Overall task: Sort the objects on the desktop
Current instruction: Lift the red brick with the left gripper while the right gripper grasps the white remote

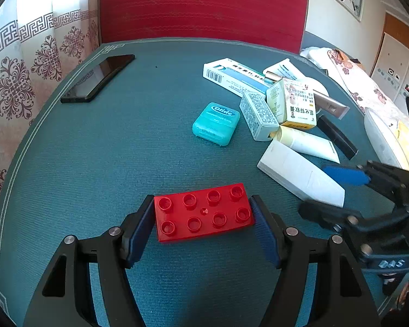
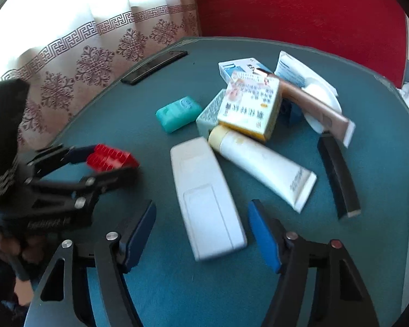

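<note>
Left gripper (image 1: 203, 219) pads pinch red brick (image 1: 203, 212) by its short ends, low over the teal mat (image 1: 95, 163). Right gripper (image 2: 201, 230) spread wide around white remote (image 2: 207, 199) (blurry). Risk: brick pivoting out, grippers colliding.

Readable txt is scarce. The teal floss case (image 1: 216, 123) says "Glide" in raised letters on its lid; smaller lines under it are too fine to read. Right tool (image 1: 330, 193) has "DAS" in white on its body — seen from the left wrist cam. Long white-blue box (image 1: 233, 77) carries a barcode and Chinese print; the yellow-white carton (image 1: 294, 103) has Chinese chars too — illegible to me.
</note>
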{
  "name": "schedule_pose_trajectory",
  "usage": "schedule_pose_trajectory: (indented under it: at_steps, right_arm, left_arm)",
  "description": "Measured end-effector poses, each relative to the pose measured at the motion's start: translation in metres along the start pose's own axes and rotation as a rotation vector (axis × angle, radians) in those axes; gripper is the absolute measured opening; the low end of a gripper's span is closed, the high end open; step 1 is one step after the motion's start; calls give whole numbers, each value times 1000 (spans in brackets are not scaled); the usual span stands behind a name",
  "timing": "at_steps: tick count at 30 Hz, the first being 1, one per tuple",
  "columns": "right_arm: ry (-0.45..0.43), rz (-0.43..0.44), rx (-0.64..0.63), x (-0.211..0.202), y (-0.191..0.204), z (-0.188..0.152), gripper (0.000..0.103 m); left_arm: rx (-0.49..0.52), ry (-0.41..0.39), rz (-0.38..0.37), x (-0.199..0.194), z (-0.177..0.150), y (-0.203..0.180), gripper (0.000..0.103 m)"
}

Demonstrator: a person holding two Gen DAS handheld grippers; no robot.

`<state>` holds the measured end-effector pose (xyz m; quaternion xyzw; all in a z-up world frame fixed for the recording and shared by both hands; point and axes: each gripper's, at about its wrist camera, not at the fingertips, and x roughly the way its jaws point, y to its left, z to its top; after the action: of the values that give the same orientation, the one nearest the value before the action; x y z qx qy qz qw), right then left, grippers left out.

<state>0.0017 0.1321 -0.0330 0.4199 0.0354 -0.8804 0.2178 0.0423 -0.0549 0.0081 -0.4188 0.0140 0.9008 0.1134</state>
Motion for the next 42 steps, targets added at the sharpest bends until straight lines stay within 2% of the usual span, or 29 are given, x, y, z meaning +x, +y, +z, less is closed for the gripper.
schedule_pose_trajectory:
  at_steps: [5, 10, 13, 18, 21, 33, 42]
  right_arm:
    - [1, -104, -45, 6, 9, 4, 58]
    - [-6, -139, -78, 4, 18, 4, 51]
    - [-8, -97, -56, 0, 17, 3, 46]
    - [-5, 32, 26, -11, 12, -4, 45]
    - [-11, 73, 47, -20, 13, -13, 45]
    - [-90, 119, 165, -53, -6, -20, 44]
    - [-154, 83, 207, -79, -29, -26, 44]
  left_arm:
    - [6, 0, 17, 1, -1, -2, 72]
    - [10, -1, 25, 1, -1, -2, 72]
    - [3, -3, 22, -1, -2, -1, 72]
    - [5, -4, 16, -5, -5, -3, 72]
    - [18, -4, 18, -8, -7, -7, 72]
    - [57, -13, 26, -18, -6, -26, 72]
    - [97, -23, 35, -22, 2, -53, 72]
